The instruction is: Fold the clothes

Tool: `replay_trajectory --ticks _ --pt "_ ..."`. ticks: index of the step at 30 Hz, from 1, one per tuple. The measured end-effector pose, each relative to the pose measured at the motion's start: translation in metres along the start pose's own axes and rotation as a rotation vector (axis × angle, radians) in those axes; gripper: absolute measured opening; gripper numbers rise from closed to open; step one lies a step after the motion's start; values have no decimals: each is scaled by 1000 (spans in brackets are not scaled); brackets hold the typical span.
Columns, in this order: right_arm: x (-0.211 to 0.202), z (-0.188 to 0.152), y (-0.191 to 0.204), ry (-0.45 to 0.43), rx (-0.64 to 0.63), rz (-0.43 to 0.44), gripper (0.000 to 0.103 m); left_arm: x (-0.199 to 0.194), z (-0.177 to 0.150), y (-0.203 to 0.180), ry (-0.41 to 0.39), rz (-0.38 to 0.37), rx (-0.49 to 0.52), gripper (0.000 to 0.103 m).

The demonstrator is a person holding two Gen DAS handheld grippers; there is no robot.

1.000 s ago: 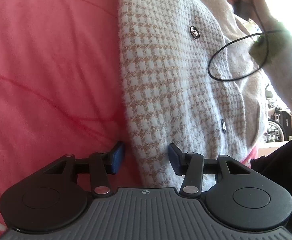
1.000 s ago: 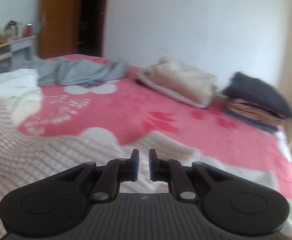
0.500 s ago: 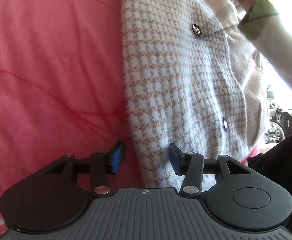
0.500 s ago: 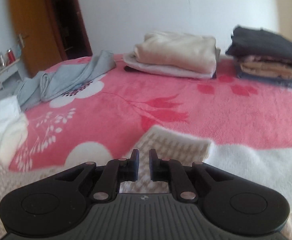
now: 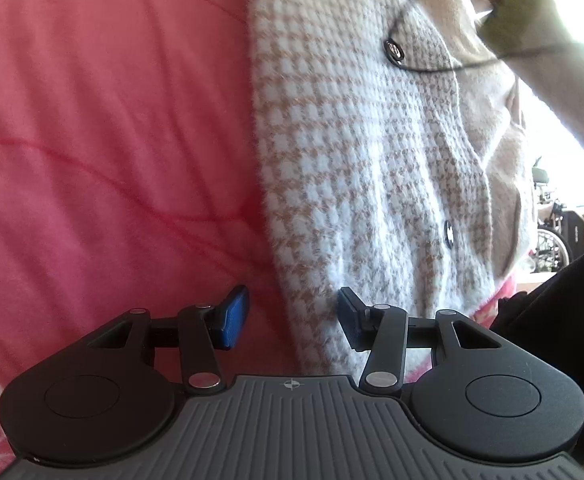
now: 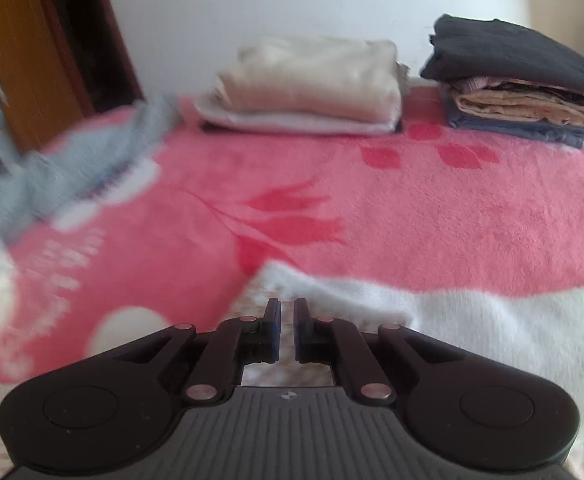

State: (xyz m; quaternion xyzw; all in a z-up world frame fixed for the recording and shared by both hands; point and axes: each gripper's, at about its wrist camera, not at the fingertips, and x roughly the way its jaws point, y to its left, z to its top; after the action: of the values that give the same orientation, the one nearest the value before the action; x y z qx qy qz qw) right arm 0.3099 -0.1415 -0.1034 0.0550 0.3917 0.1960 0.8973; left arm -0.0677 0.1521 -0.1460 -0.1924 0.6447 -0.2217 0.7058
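Pink blanket [image 5: 112, 140] is carrying the houndstooth cardigan [image 5: 351, 160], running six to twelve; your left gripper [image 5: 293, 316], jaws apart, is straddling its edge; right gripper [image 6: 286, 330] closed.

- Left gripper [image 5: 293, 318], blue pads apart, straddles the edge of a fuzzy beige-and-white houndstooth cardigan [image 5: 371, 152] (two dark buttons showing).
- Pink plush blanket [image 5: 112, 128] lies beneath.
- A green-cuffed sleeve [image 5: 511, 12] occupies the top right corner.
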Motion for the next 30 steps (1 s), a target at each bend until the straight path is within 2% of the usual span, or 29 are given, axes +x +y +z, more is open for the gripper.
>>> replay_trajectory --ticks 2,5,8,12,16,19,22,26,29,30 --pt "-35 1 5 -25 -22 100 5 -10 5 9 -35 -17 -46 49" --pt "-97 2 16 -58 -91 276 11 -20 17 25 -120 -94 -126 49" --pt "-151 -5 34 -50 -191 390 14 -23 24 35 -171 -155 -149 49" --pt "-199 -36 72 93 -306 591 18 -23 26 40 -160 -181 -123 49" --pt "-221 -117 129 334 -500 756 19 -21 19 44 -137 -196 -109 49" --pt "-231 -199 178 513 -670 790 19 -18 17 46 -88 -228 -107 49" --pt "-243 -261 209 595 -776 800 19 -11 13 44 -20 -246 -88 49" --pt "-260 -295 226 597 -862 803 19 1 2 43 23 -315 -91 49" --pt "-263 -305 232 582 -882 768 20 12 -5 46 73 -420 -199 49" --pt "-265 -309 234 580 -892 758 25 14 -7 48 84 -457 -242 49"
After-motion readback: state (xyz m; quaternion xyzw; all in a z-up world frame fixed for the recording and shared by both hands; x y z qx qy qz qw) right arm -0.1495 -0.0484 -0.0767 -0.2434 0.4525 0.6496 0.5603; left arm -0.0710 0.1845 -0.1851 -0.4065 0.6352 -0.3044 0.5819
